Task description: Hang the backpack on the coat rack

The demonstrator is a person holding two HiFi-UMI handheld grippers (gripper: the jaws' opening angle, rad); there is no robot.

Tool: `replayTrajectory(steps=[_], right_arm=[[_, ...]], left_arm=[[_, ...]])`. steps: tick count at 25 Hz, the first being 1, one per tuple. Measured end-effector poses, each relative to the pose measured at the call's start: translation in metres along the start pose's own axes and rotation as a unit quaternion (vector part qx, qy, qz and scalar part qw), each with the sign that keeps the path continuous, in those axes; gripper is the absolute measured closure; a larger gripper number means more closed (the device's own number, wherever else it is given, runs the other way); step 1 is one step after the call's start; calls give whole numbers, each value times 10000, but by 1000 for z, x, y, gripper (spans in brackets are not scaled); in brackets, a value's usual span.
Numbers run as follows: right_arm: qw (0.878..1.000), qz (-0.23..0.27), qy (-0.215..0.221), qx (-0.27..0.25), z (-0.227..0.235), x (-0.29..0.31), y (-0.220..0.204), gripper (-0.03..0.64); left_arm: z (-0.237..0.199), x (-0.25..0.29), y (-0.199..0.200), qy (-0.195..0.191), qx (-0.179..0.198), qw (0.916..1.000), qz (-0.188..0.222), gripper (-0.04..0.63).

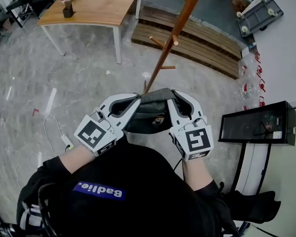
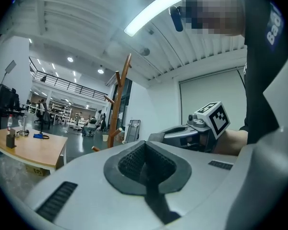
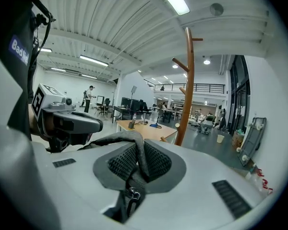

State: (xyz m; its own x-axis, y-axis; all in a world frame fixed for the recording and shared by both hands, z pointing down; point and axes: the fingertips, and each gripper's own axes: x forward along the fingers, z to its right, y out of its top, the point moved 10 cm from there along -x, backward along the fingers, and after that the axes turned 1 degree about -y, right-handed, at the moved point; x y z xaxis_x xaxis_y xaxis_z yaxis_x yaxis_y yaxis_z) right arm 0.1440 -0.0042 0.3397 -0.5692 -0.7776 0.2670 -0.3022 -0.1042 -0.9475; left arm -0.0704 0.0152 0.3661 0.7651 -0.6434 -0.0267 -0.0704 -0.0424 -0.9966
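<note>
A dark grey backpack hangs between my two grippers, in front of the person's chest. My left gripper is shut on its left end; in the left gripper view a dark strap runs out from between the pads. On the right end my right gripper pinches a grey strap with a zipper pull below it. The wooden coat rack rises just beyond the backpack, its pegs sticking out sideways. Its pole also shows in both gripper views.
A wooden table stands at the back left, and a low slatted wooden platform lies behind the rack. At the right is a black glass-fronted cabinet. A power strip with cable lies on the floor at the left. Several bottles stand by the right wall.
</note>
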Motion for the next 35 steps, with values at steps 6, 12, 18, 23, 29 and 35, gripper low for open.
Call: replayTrajectory(steps=[6,12,18,23,29,35], right_arm=[[9988,-217,-417,-106,23,43,14,578],[9956,-393,-850,-75,55,79,29,580],[9943,-579,-891,-105,97,102,43,580],[9950,-680,-679,-277,114,112,49,580],[9936,-887,-504,-477,131,123,54,580],[9903,-1200,-89,-694,145,134,55,580]], left_arm=[[-58,33,16,-582,3,9980,227,588],[-104,67,19,-1061,-58,9943,90,588],[-114,101,20,-1005,-254,9945,173,588],[-116,110,18,-804,-288,9963,119,588],[-121,117,12,-560,-351,9978,-20,588],[-121,125,7,-520,-461,9976,-64,588]])
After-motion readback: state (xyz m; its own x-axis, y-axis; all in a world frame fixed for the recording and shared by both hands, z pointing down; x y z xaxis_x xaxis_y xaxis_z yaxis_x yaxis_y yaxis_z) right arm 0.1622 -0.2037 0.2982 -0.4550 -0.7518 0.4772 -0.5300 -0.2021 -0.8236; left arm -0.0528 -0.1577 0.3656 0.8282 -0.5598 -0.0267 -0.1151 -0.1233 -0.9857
